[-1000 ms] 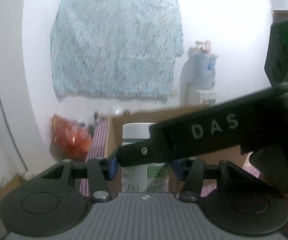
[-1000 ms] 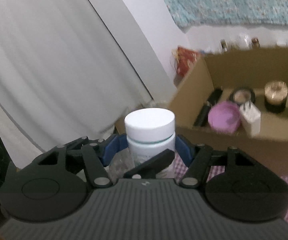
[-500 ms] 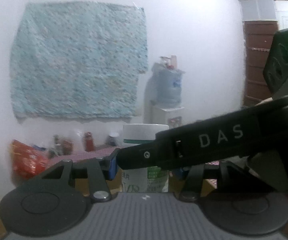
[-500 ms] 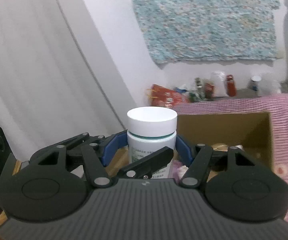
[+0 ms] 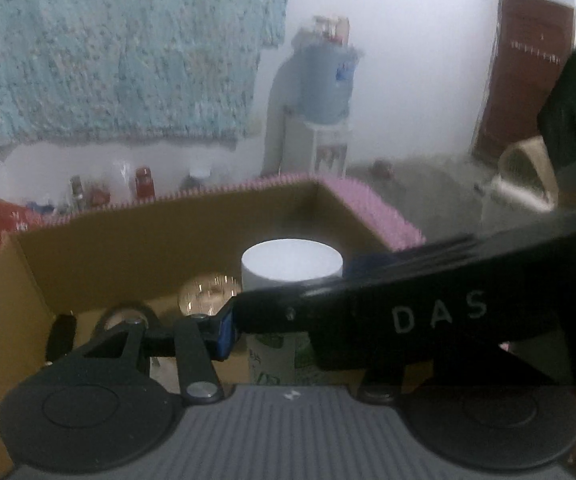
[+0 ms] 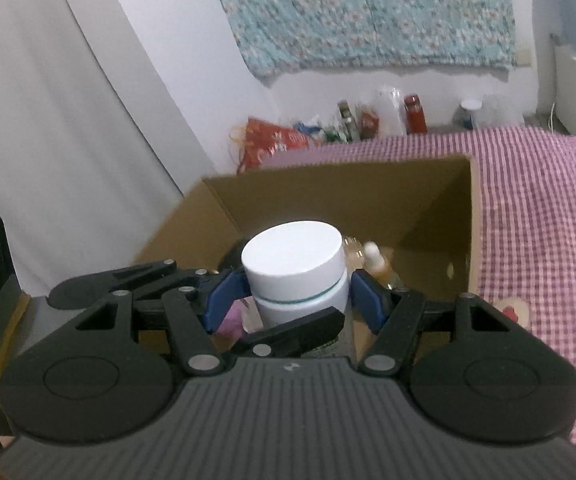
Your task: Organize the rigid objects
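A white jar (image 6: 298,270) with a white lid and a teal band is held upright between the blue pads of my right gripper (image 6: 299,298), over the open cardboard box (image 6: 408,200). The same jar (image 5: 292,266) sits between the blue pads of my left gripper (image 5: 288,320); the right gripper's black body marked DAS (image 5: 440,316) crosses in front and hides the left gripper's right finger. Both grippers are shut on the jar. The box (image 5: 148,236) holds a gold-lidded jar (image 5: 208,294) and a small dropper bottle (image 6: 376,260).
The box stands on a pink checked cloth (image 6: 536,208). A red bag (image 6: 272,146) and several bottles (image 6: 414,118) stand against the far wall. A water dispenser (image 5: 324,92) stands further right. A white curtain (image 6: 48,120) hangs at left.
Both grippers have tilted down and carried the jar forward over the box; the box's inside now shows below the jar. The grip on the jar is unchanged.
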{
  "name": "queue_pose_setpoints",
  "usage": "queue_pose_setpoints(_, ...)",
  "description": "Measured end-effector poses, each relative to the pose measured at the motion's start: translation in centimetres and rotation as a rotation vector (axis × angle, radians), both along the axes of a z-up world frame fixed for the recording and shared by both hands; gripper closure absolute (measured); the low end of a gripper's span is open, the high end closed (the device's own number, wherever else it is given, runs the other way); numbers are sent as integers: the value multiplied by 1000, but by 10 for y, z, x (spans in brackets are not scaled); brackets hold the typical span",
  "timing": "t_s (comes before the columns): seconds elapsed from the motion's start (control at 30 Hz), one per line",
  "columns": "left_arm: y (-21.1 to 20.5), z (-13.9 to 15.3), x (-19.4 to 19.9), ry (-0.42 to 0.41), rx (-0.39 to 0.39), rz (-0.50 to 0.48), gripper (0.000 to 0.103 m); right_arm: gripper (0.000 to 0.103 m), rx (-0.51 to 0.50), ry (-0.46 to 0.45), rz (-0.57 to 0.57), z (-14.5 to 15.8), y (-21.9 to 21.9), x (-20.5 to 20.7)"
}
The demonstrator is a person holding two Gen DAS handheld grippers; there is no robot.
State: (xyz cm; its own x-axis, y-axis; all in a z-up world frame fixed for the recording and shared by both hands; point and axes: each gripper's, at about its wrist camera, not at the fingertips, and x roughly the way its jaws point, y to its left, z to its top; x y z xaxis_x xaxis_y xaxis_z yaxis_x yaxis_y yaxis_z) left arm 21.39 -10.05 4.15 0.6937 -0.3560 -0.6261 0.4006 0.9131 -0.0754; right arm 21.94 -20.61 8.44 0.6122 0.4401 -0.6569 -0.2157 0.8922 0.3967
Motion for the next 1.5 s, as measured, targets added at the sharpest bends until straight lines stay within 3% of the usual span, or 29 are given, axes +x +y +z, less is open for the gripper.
queue_pose_setpoints(0.1,3,-9,-1,19,11,-14,49,35,-41,-12,6,-4,6,0)
queue_pose_setpoints(0.23,5,-5,-18,-17,17,-8,33,28,-50,-13,0,-4,9,-2)
queue_pose_setpoints(0.37,7,4,-25,-49,18,3,25,26,-48,-25,-23,3,7,-8)
queue_pose_setpoints(0.7,38,44,-65,-61,-28,50,0,14,60,-165,-156,62,-17,-65)
queue_pose_setpoints(0.87,58,59,-88,-47,2,169,0,1,81,-219,-244,78,-26,-112)
queue_pose_setpoints(1.13,71,59,-90,3,78,326,0,1,-32,-130,-336,58,6,-143)
queue_pose_setpoints(1.23,75,52,-84,49,119,317,0,1,-113,-76,-348,46,25,-142)
queue_pose_setpoints(1.5,83,42,-84,102,77,352,0,1,-226,-10,-320,24,57,-126)
